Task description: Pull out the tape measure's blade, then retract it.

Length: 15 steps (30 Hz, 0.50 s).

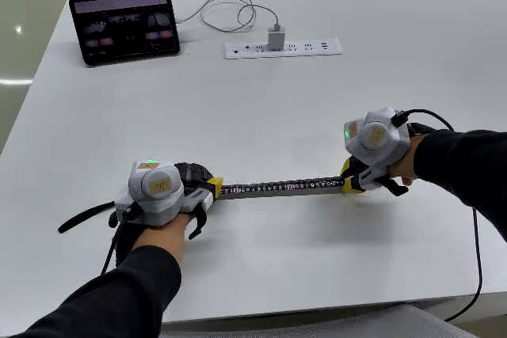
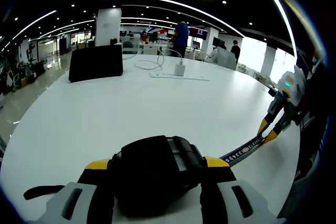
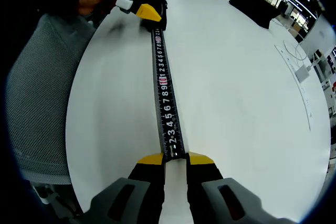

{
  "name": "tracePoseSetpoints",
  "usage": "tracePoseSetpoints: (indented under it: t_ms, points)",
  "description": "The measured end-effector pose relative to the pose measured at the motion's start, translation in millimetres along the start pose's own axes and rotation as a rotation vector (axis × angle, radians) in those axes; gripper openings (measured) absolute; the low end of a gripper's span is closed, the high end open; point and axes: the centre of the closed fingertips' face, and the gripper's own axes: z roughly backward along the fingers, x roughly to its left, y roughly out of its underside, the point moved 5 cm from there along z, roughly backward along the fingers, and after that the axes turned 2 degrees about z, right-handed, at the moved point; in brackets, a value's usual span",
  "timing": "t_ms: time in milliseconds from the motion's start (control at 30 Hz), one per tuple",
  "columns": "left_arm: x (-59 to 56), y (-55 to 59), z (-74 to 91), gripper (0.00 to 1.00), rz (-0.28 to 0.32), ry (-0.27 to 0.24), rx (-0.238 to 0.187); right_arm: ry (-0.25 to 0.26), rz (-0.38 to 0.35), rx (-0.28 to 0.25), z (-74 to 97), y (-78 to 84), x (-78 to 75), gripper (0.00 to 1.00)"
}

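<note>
Here, in the head view, the left gripper (image 1: 204,194) has its jaws clamped on the black tape measure (image 1: 192,173), which sits between them on the white table (image 1: 317,100). The blade (image 1: 281,187) runs out flat from those jaws across to the right gripper (image 1: 349,180), whose yellow tips meet its far end. Well beyond both pairs of jaws lie a tablet (image 1: 124,24) and a power strip (image 1: 301,48).

In the left gripper view, the tape measure (image 2: 155,182) sits in the gap between the left gripper's (image 2: 156,162) yellow-tipped jaws, touching both. The blade (image 2: 244,151) leaves past the right-hand jaw toward the right gripper (image 2: 266,131), off to that side.

In the right gripper view, the right gripper's (image 3: 176,158) jaws stand close together with the blade's (image 3: 164,93) end between their tips. They seem to pinch it, though the contact is hard to make out. The blade stretches straight ahead of the jaws, numbers up, to the left gripper (image 3: 149,11) at its far end.
</note>
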Motion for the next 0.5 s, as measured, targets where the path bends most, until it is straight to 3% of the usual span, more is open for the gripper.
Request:
tracePoseSetpoints:
  t_ms: [500]
  points:
    - [0.5,-0.4,-0.2,0.63,-0.006,0.011,-0.003,-0.006,-0.008,-0.013,-5.9,-9.3,-0.4,0.1]
